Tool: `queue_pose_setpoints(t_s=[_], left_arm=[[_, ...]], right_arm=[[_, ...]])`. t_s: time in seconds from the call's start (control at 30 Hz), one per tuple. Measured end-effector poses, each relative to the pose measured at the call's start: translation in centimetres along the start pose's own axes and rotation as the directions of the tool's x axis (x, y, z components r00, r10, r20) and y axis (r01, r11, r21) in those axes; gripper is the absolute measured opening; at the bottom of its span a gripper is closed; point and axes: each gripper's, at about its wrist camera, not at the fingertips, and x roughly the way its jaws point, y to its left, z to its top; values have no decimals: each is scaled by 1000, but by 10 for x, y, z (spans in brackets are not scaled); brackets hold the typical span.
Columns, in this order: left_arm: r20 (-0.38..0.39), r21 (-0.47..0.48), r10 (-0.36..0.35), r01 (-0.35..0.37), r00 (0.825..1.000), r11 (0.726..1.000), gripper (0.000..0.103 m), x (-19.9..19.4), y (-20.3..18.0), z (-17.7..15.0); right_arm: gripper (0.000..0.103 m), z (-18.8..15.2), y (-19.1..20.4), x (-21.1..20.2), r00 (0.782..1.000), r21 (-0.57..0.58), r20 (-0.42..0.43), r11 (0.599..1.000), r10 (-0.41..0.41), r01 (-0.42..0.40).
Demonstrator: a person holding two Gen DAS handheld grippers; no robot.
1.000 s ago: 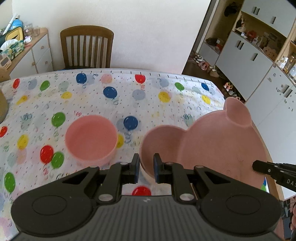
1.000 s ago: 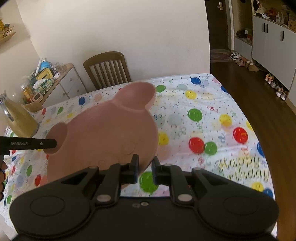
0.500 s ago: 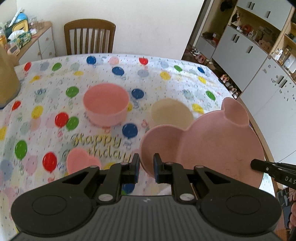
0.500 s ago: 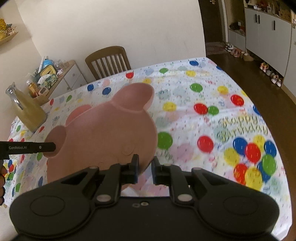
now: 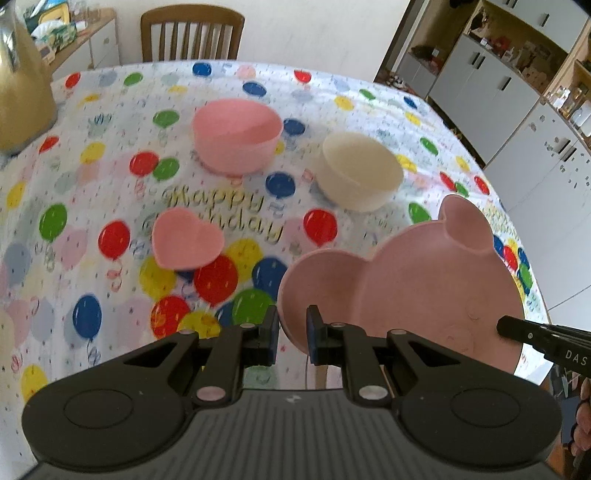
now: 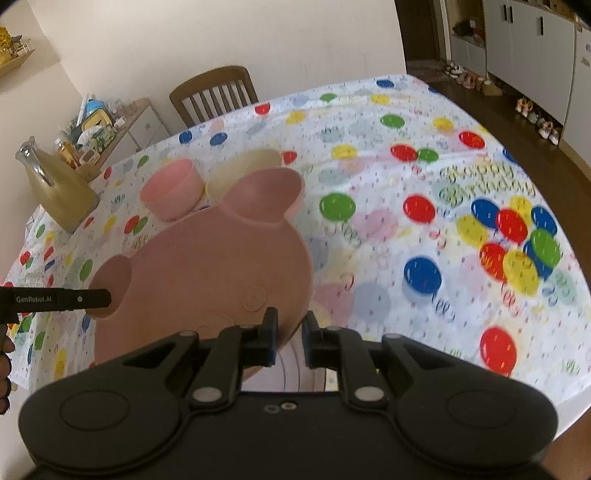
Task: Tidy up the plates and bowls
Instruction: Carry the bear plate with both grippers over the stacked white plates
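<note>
A pink bear-shaped plate [image 5: 424,288] hangs above the balloon-print tablecloth [image 5: 110,177], held from two sides. My left gripper [image 5: 292,321] is shut on the rim of one round ear. My right gripper [image 6: 289,325] is shut on the plate's [image 6: 207,266] near edge; its fingertip [image 5: 517,330] shows at the right of the left wrist view. On the cloth beyond stand a pink bowl [image 5: 236,133], a cream bowl [image 5: 360,170] and a small pink heart-shaped dish [image 5: 186,242]. The plate partly hides both bowls [image 6: 170,188] in the right wrist view.
A glass jug of yellowish liquid [image 6: 59,188] stands at the table's far left. A wooden chair [image 5: 192,33] is at the far side, with a cluttered sideboard [image 6: 110,125] beside it. White cupboards [image 5: 517,110] line the right wall. The table's right edge [image 5: 532,258] lies close under the plate.
Both grippers have carried the plate back toward the table's near side and slightly down. The cream bowl and the heart-shaped dish have come into view. Both grips are unchanged.
</note>
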Motion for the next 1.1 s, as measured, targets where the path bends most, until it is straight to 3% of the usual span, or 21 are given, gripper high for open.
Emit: queue_pose_setpoints(t_s=[0.43,1.1], left_arm=[[-42,4,18,-17,999,1000,15,10,13,-34],[-46,0,42,-42,998,999,15,20,17,-43]], right_arm=[[12,-27,2,20,997,4,-76,1000,6,-5],[13,-30,-1,47,994,12,-109,1000,-11,13]])
